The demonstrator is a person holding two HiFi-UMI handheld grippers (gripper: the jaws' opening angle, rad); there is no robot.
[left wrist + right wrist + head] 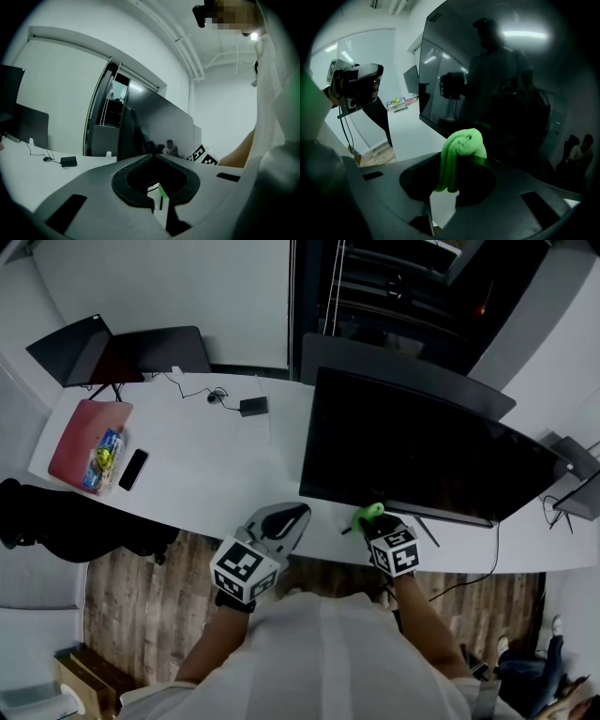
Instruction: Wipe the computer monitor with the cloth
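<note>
Two grippers: right gripper (374, 525) pinches a bunched green cloth (462, 141) near the dark monitor (422, 451); left gripper (152, 156), jaws together and empty, hangs over the white desk's (206, 479) near edge.

All views are dim and blue-grey. Both gripper views bow into black vignetted corners. The wide glossy black monitor screen (497, 84) throws back a pale streak of glare; the fluffy bright-green cloth (461, 150) is sharp. The long white surface (206, 465) is brightest.
</note>
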